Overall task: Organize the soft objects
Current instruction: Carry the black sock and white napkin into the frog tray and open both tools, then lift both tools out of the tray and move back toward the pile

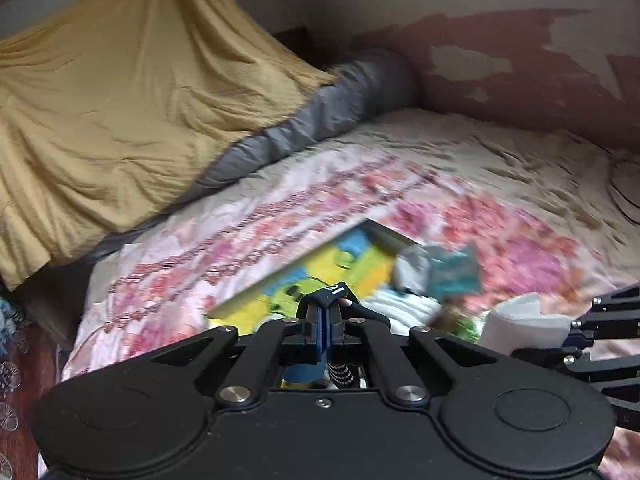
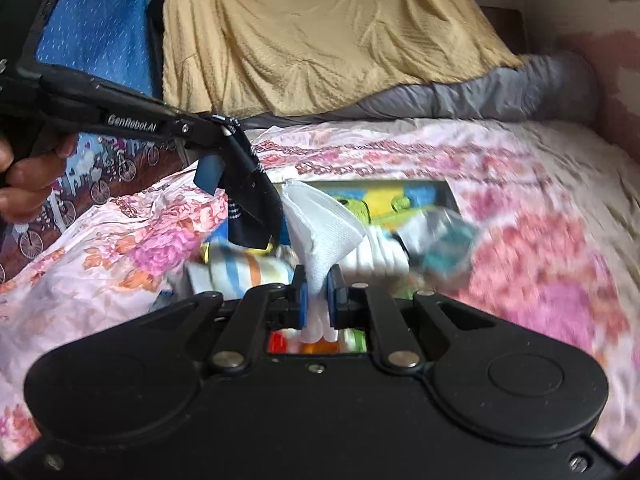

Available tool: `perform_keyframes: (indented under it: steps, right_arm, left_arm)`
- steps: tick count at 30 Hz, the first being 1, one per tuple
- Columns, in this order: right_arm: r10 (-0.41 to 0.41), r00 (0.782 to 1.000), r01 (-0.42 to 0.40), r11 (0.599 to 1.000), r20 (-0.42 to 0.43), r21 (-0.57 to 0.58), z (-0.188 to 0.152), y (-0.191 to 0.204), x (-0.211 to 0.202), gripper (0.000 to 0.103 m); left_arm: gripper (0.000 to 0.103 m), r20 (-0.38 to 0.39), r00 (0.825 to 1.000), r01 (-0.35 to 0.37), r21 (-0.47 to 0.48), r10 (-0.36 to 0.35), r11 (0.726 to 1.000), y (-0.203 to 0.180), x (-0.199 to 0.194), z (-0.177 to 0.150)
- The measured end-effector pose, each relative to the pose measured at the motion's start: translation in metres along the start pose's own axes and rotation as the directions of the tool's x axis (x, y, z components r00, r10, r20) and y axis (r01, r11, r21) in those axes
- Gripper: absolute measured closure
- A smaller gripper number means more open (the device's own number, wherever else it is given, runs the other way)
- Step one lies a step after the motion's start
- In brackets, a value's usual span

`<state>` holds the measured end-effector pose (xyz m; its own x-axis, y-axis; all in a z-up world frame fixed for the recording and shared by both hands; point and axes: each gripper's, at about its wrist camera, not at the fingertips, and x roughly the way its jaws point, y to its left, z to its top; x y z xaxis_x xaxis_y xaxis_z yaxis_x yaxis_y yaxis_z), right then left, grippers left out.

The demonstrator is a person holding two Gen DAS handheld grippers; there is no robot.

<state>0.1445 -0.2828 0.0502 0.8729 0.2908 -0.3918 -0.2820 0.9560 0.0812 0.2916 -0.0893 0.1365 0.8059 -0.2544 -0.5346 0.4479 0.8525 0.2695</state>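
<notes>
Two grips on the go at once. Found the right gripper [image 2: 318,292] clamped tight on a white sock [image 2: 320,220], with the fabric fanning up out of the jaws and clear of the bed. Spotted the left gripper [image 1: 326,300] just beside it, pinched fully closed on a dark sock with white dots [image 2: 252,204] that hung limp from the tips, with a hand [image 2: 24,176] wrapped round the handle.

Looked like the pick-up step was done for both, so probably midway through sorting rather than near the end. Saw a pile left underneath, near the middle of the bed: a striped sock [image 2: 244,272], a folded white piece [image 2: 380,256] and a blurry teal-and-grey bit [image 2: 444,248], all on or against a bright yellow-and-blue board [image 2: 380,200]. Couldn't tell whether that was a box lid or a book.

Guessed the next move needed both socks carried to a bare patch of the floral sheet [image 2: 520,240], then laid flat or paired up without dragging through the pile.

Noticed a grey bolster [image 2: 500,88] along the far edge of the bed, and a yellow blanket [image 2: 320,40] draped above it.
</notes>
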Motion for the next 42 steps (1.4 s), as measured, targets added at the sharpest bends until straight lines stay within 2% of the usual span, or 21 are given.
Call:
perform_keyframes:
  steps: [4, 9, 12, 18, 28, 30, 31, 33, 35, 42]
  right_arm:
    - [0.012, 1.000, -0.013, 1.000, -0.029, -0.020, 0.033, 0.007, 0.039, 0.098]
    - [0.046, 0.993, -0.041, 0.998, -0.113, 0.044, 0.057, 0.008, 0.089, 0.099]
    - [0.038, 0.985, -0.025, 0.997, -0.167, 0.078, 0.065, 0.010, 0.115, 0.099]
    - [0.054, 0.971, -0.013, 0.985, -0.233, 0.175, 0.062, -0.001, 0.152, 0.099]
    - [0.018, 0.957, 0.027, 0.988, -0.288, 0.153, 0.048, 0.013, 0.186, 0.096]
    - [0.003, 0.957, 0.043, 0.987, -0.291, 0.154, 0.049, 0.015, 0.195, 0.093]
    - [-0.002, 0.956, 0.048, 0.988, -0.293, 0.150, 0.049, 0.015, 0.196, 0.091]
    - [-0.011, 0.957, 0.055, 0.988, -0.291, 0.145, 0.051, 0.013, 0.195, 0.084]
    - [-0.027, 0.960, 0.069, 0.987, -0.278, 0.143, 0.053, 0.011, 0.194, 0.069]
    - [-0.035, 0.968, 0.074, 0.986, -0.247, 0.151, 0.063, 0.008, 0.178, 0.058]
  left_arm:
    - [0.102, -0.002, 0.999, -0.033, -0.053, 0.033, 0.998, 0.022, 0.018, -0.004]
    - [0.102, -0.004, 0.999, -0.033, -0.105, 0.033, 0.994, 0.039, 0.041, -0.013]
    - [0.102, -0.008, 1.000, -0.031, -0.141, 0.030, 0.989, 0.046, 0.056, -0.020]
    - [0.102, -0.042, 0.998, -0.052, -0.210, 0.044, 0.976, 0.059, 0.085, -0.039]
    - [0.099, -0.119, 0.993, -0.045, -0.287, 0.011, 0.957, 0.066, 0.116, -0.068]
    - [0.096, -0.130, 0.991, -0.040, -0.309, -0.001, 0.950, 0.068, 0.118, -0.070]
    - [0.090, -0.135, 0.991, -0.038, -0.320, -0.006, 0.947, 0.069, 0.119, -0.071]
    - [0.087, -0.138, 0.990, -0.039, -0.335, -0.008, 0.941, 0.071, 0.119, -0.072]
    - [0.086, -0.138, 0.990, -0.042, -0.342, -0.006, 0.939, 0.072, 0.117, -0.073]
    - [0.076, -0.130, 0.992, -0.054, -0.369, 0.006, 0.928, 0.075, 0.105, -0.069]
